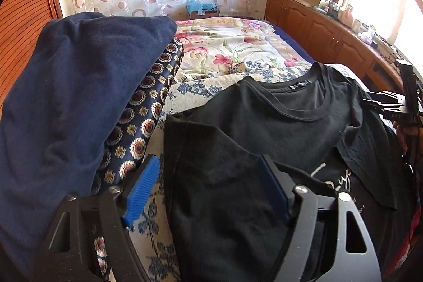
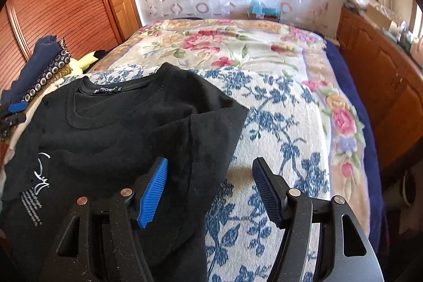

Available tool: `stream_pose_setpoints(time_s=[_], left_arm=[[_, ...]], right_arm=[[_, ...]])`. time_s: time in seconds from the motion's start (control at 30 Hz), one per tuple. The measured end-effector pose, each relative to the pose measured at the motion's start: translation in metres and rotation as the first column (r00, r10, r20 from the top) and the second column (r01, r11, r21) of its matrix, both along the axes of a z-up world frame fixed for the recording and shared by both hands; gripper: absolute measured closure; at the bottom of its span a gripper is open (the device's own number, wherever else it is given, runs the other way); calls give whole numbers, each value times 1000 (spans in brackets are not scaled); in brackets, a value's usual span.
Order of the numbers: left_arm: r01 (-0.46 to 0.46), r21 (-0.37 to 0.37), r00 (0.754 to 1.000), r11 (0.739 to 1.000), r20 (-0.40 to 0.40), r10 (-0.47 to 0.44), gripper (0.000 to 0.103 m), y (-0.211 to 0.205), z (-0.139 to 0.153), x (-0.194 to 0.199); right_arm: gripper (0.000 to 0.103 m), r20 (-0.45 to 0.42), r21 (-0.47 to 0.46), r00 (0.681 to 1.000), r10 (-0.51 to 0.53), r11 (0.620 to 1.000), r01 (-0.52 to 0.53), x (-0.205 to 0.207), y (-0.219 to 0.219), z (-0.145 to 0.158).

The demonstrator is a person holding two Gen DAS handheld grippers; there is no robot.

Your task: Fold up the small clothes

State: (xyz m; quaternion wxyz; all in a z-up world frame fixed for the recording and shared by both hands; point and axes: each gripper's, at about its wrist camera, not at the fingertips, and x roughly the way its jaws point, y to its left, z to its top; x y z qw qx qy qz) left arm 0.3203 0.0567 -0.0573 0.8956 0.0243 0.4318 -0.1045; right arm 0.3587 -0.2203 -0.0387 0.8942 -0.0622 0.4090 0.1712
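both your grippers are spread wide, gripping nothing. your left gripper (image 1: pixel 208 192) straddles one sleeve of the black tee (image 1: pixel 277 123), which lies on the bed (image 2: pixel 277 107); your right gripper (image 2: pixel 210 192) sits over the other sleeve's edge. folded clothes (image 1: pixel 66 102) are stacked left.

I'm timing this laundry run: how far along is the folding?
Done: a navy garment and a patterned one sit stacked at the side. In hand: the black T-shirt has both sleeves turned in, with the left gripper and right gripper open. Left: folding its body.
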Motion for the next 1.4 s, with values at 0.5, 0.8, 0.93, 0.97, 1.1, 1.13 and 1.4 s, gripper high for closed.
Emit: stream_pose_setpoints(time_s=[0.5, 0.8, 0.93, 0.97, 1.1, 1.13, 1.4], left_arm=[[-42, 66, 997, 997, -60, 46, 54, -5, -26, 28], [-36, 47, 998, 998, -46, 38, 92, -3, -26, 25], [-12, 59, 999, 998, -34, 14, 96, -6, -23, 22], [-10, 52, 1000, 999, -26, 11, 97, -5, -19, 19], [-1, 27, 1000, 1000, 27, 0, 97, -3, -1, 7], [6, 23, 999, 1000, 40, -6, 97, -3, 4, 5], [38, -19, 994, 999, 105, -36, 97, -6, 31, -24]], right_arm=[[32, 27, -55, 999, 28, 998, -27, -1, 6, -3], [32, 27, -56, 999, 29, 998, -27, -1, 6, -3], [32, 27, -56, 999, 29, 998, -27, -1, 6, -3], [32, 27, -56, 999, 29, 998, -28, -1, 6, -3], [32, 27, -64, 999, 39, 997, -37, 0, 6, -3], [35, 24, -62, 999, 44, 997, -43, 1, 6, -3], [96, 17, 18, 997, 77, 997, -77, 1, 3, 15]])
